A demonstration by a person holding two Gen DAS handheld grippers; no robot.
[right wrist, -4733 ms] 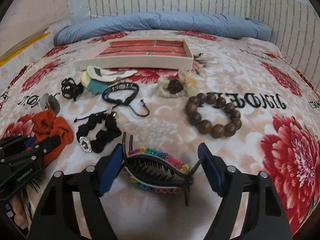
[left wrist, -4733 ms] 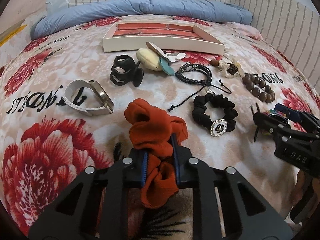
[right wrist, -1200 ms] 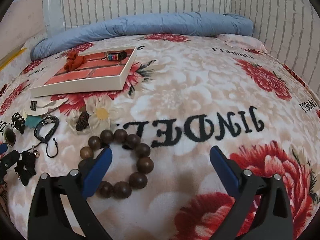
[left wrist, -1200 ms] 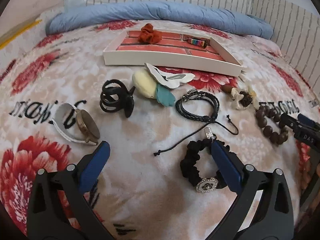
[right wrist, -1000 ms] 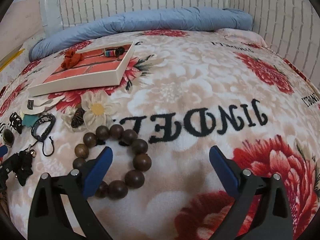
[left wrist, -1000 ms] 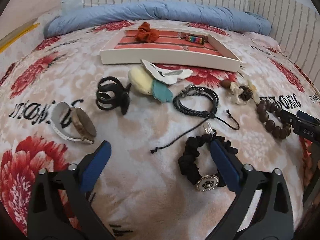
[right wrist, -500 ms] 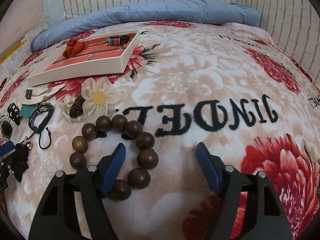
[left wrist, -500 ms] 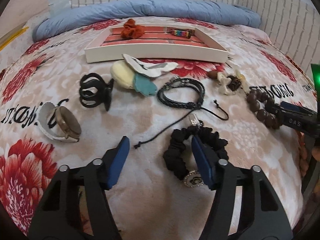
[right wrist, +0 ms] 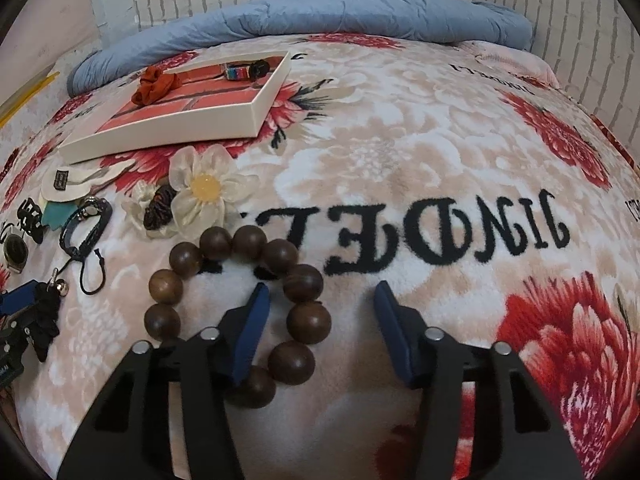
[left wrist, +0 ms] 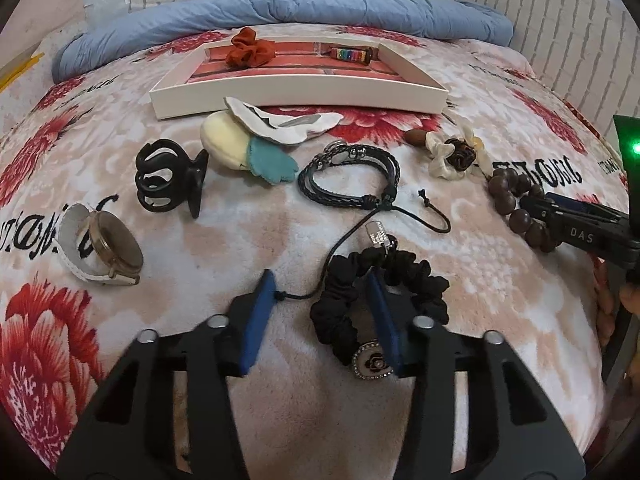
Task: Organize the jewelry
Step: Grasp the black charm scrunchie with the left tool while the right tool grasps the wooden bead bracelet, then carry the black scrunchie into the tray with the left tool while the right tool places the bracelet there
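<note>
My left gripper (left wrist: 320,316) is open, its fingers astride the left side of a black scrunchie (left wrist: 420,284) with a round charm on the blanket. My right gripper (right wrist: 320,328) is open, its fingers astride the right side of a brown wooden bead bracelet (right wrist: 296,280); the bracelet also shows in the left wrist view (left wrist: 508,200). The white tray (left wrist: 296,92) at the back holds an orange scrunchie (left wrist: 250,53) and a rainbow hair clip (left wrist: 354,54).
On the flowered blanket lie a white-strap watch (left wrist: 100,248), a black claw clip (left wrist: 168,180), a cream and teal pad (left wrist: 244,148), a black cord bracelet (left wrist: 352,180) and a flower hair tie (left wrist: 452,152). A blue duvet (left wrist: 280,12) lies behind.
Both grippers have come down and forward and narrowed. The left now straddles the black scrunchie, the right the bead bracelet. Earlier the orange scrunchie and rainbow clip went into the tray.
</note>
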